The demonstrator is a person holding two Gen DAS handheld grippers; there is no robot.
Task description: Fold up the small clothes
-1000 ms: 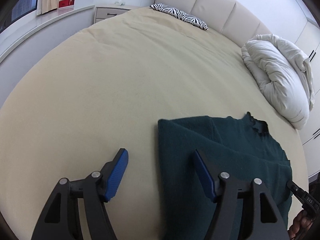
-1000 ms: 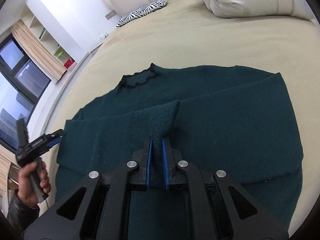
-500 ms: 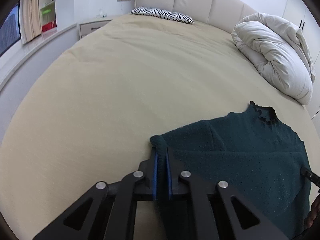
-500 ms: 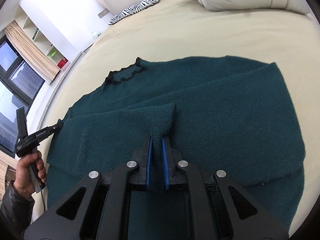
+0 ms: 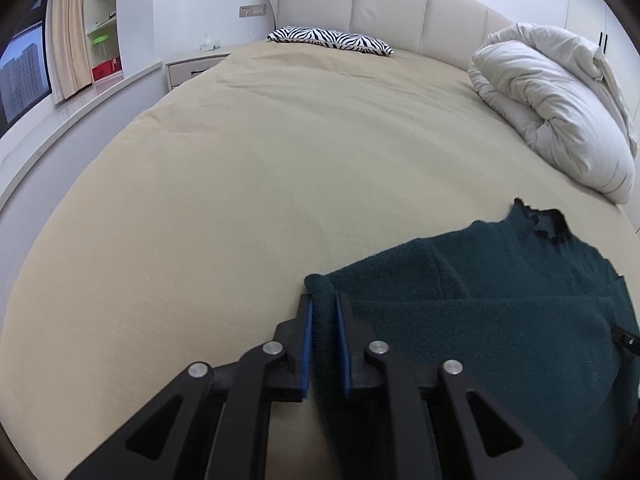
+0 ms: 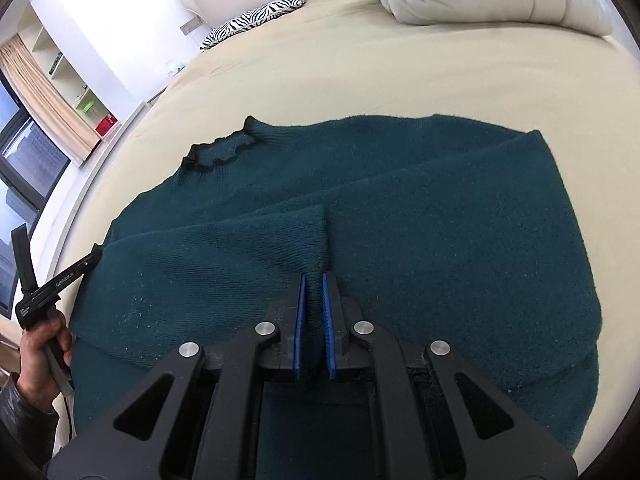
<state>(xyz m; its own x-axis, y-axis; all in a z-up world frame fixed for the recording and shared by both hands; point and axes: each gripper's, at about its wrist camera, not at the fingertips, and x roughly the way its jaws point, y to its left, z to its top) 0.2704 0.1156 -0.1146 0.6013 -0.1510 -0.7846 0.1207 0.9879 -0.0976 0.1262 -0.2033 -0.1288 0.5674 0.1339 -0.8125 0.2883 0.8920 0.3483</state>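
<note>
Left wrist view: the left claw (image 5: pixel 325 344) is pinched narrow on a folded edge of the dark green sweater (image 5: pixel 520 320), knit bulging up between its blue pads (image 5: pixel 306 348).
Right wrist view: the right claw (image 6: pixel 313 320) is likewise clamped on a raised ridge of the sweater (image 6: pixel 420 220), near the middle of the cloth.
Where the sweater is: flat on the beige bed (image 5: pixel 260 200), at the near edge, well apart from the zebra pillow (image 5: pixel 330 38) and the rolled white duvet (image 5: pixel 560 112).
Look of the sweater: thick, fuzzy knit in deep teal; darker frilled collar (image 6: pixel 220 152) pointing toward the headboard (image 5: pixel 392 0); one layer already lies doubled over the body, leaving a diagonal fold line across it.
Step in hand: judged as carrying a side panel or sleeve across the body for the next fold.
Doing it well: lift both pinches to the same height, move them together so the cloth between them is taut but not stretched, and lay the edge parallel to the existing fold before letting go.
Risk: heavy knit sags and may drag the lower layer askew; a shallow pinch could slip.
Other: the person's left hand (image 6: pixel 42 344) grips the handle of its tool at the sweater's side edge.
</note>
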